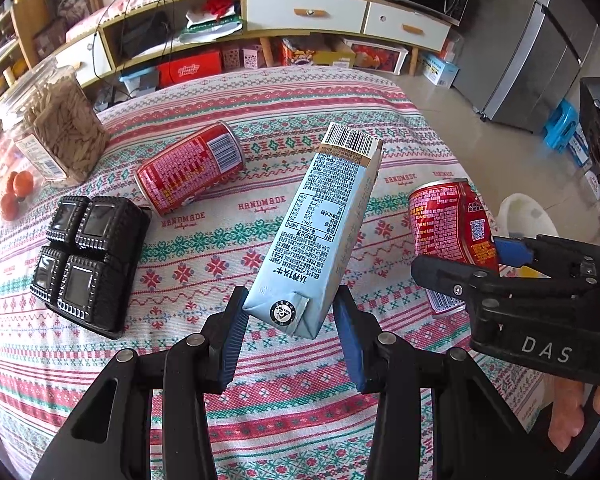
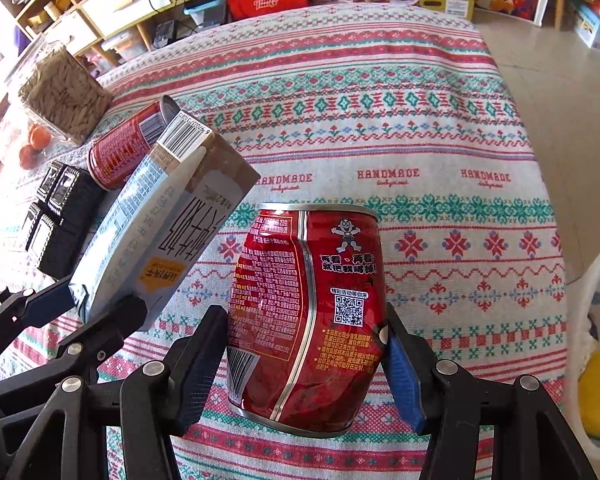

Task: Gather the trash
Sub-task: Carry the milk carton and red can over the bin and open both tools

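My left gripper is shut on a light-blue milk carton and holds it tilted above the patterned tablecloth. The carton also shows in the right wrist view at the left. My right gripper is shut on a dented red can and holds it above the cloth. That can shows in the left wrist view at the right. A second red can lies on its side on the cloth, far left of the carton.
A black plastic tray with square cups lies at the left. A clear jar of seeds and small oranges stand at the far left. A white bin is past the table's right edge.
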Demonstrator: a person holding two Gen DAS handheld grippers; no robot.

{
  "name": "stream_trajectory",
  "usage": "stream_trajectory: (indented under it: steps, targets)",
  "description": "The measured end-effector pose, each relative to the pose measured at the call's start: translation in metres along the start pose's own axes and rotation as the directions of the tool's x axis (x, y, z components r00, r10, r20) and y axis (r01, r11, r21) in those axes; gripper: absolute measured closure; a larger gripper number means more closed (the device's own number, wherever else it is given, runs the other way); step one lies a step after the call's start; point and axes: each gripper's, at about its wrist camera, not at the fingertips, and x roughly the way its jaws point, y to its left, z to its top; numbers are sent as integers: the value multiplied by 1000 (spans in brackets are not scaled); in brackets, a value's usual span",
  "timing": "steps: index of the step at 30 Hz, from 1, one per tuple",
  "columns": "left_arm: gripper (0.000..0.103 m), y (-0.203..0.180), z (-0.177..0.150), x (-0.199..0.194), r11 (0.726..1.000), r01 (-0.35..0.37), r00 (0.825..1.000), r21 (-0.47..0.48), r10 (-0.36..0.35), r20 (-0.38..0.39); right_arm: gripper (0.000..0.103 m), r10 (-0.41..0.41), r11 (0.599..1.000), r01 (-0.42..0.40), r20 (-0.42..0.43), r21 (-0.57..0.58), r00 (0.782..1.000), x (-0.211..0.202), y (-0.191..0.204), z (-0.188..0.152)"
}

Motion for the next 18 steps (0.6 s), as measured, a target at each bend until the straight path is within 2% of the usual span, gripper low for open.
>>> stream_trajectory:
  steps: [4,8,9,12,18]
  targets:
    - [58,-10,2,-3,999,39,999,-14,-39,-3,39,-5,1000,5,3,29,1000,-13,-15,-2]
    - [58,-21,6,-2,986,146,989,-81,-148,-26,39,-20,997,18,24,81,1000,-29,-30,6]
    - [58,-27,6,-2,985,151,988,-81,-153,-22,39,-22,995,19,32,96,999,-35,-38,7]
    - [58,-48,10,-5,987,156,988,-49,-156,-6,39,-8,988,-1,56,157,998,-55,-65,11]
    - [58,-107,12,-1,963,267,963,30,-266,-39,39,-24,954,-11,114,300,993,-96,-137,11]
